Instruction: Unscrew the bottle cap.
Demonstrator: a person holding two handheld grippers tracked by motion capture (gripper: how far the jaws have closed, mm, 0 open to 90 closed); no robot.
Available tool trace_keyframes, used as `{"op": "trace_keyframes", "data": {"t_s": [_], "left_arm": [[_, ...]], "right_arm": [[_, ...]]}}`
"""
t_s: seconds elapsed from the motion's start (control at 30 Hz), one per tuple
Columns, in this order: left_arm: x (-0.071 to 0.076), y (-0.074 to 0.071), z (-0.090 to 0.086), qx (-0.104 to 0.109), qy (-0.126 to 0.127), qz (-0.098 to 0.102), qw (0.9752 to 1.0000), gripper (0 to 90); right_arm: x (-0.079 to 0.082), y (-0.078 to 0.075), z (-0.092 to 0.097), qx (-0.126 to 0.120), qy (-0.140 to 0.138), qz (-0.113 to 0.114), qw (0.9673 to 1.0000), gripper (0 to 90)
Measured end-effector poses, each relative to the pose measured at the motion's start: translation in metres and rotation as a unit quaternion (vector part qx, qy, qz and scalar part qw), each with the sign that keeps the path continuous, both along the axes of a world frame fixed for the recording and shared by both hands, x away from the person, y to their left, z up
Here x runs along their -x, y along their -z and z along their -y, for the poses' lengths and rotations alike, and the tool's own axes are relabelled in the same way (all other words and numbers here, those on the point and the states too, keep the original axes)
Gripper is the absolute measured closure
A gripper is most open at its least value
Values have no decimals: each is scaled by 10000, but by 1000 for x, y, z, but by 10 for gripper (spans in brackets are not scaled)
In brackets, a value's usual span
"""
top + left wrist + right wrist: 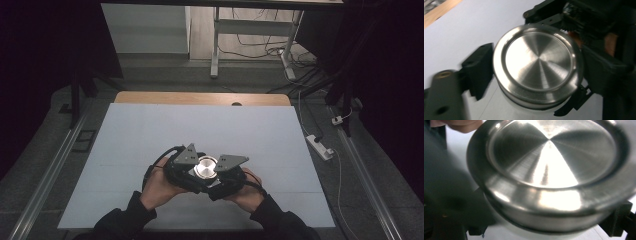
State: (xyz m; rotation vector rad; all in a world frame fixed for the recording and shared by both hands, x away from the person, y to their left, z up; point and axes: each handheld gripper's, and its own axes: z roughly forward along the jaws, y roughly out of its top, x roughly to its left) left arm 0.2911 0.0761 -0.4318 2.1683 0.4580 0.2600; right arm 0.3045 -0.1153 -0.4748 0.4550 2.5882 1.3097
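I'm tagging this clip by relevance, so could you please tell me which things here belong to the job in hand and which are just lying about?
In the job:
- round metal container with its lid on
- left tongs
- right tongs, shut on the container

Lying about:
- power strip on the floor
- loose cables
- desk frame behind the table

Dim dark-edged room, lit tabletop, glare on metal lid (537, 63), blurred close-ups

wooden table (202, 98) on a grey floor, pale blue-white sheet (150, 135) covering nearly all of its top, bare wood strip along the far edge, round steel tin (206, 167) near the sheet's middle front, between two hand-held grippers
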Motion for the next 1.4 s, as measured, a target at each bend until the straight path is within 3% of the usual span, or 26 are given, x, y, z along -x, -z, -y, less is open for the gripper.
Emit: {"op": "trace_keyframes", "data": {"t_s": [0.07, 0.13, 0.17, 0.2, 0.23, 0.27, 0.33, 0.4, 0.43, 0.47, 0.6, 0.63, 0.7, 0.73, 0.77, 0.87, 0.97, 1.03, 1.13, 1.2, 1.23, 1.3, 1.4], "left_arm": [[-2, -4, -6, 43, 86, 30, 9999, 39], [-4, -6, -10, 57, 193, 53, 9998, 17], [-5, -7, -14, 86, 343, 49, 9994, 17], [-7, -8, -21, 134, 724, -38, 9973, 11], [-7, -8, -21, 134, 724, -38, 9973, 15], [-7, -7, -25, 26, 1061, -7, 9944, 30], [-5, -5, -26, -147, 1391, 52, 9902, 57], [-4, -2, -24, -351, 1556, 136, 9871, 100], [-4, -2, -24, -351, 1556, 136, 9871, 118], [-2, -1, -23, -314, 1722, 166, 9844, 179], [1, -2, -19, -416, 1512, 245, 9873, 182], [2, -3, -14, -425, 1197, 242, 9916, 183], [3, -3, -8, -410, 750, 228, 9961, 183], [3, -3, -8, -410, 750, 228, 9961, 183], [4, -2, 0, -379, 235, 143, 9989, 183], [8, -2, 10, -346, -365, 121, 9987, 183], [10, -3, 13, -248, -637, 103, 9976, 182], [9, -5, 11, -152, -578, 58, 9982, 184], [6, -9, 3, 30, -256, 11, 9997, 173], [4, -14, -3, 106, -18, -13, 9999, 96], [4, -14, -3, 106, -18, -13, 9999, 59], [3, -17, -11, -146, 320, 218, 9991, 37], [0, -14, -20, -220, 912, 185, 9954, 43]], "right_arm": [[-1, 0, 0, -41, -63, -51, 10000, 152], [-1, -1, 1, -42, -178, -78, 9998, 152], [-1, -1, 1, -42, -178, -78, 9998, 152], [0, -1, 1, -52, -357, -140, 9993, 152], [0, -1, 1, -52, -357, -140, 9993, 152], [2, -1, -1, -68, -571, -203, 9981, 151], [5, -1, -3, -74, -761, -231, 9968, 151], [8, -1, -6, -40, -937, -239, 9953, 151], [9, 0, -7, -27, -1031, -219, 9944, 151], [11, 0, -8, 4, -1048, -243, 9942, 151], [9, 0, -7, 47, -973, -176, 9951, 152], [9, 0, -7, 38, -879, -184, 9960, 151], [7, -1, -5, 31, -622, -216, 9978, 151], [7, -1, -5, 31, -622, -216, 9978, 151], [3, -1, -3, 16, -344, -205, 9992, 151], [-1, 0, 0, 45, -36, -128, 9999, 151], [-1, -1, 1, -9, 139, -131, 9998, 151], [-1, -2, 2, -35, 154, -134, 9998, 151], [0, -3, 2, -125, 82, -172, 9997, 151], [0, -4, 2, -166, 28, -185, 9997, 151], [0, -4, 2, -166, 28, -185, 9997, 151], [1, -4, 3, -200, -178, -228, 9994, 152], [3, -5, 1, -209, -524, -318, 9979, 151]]}}
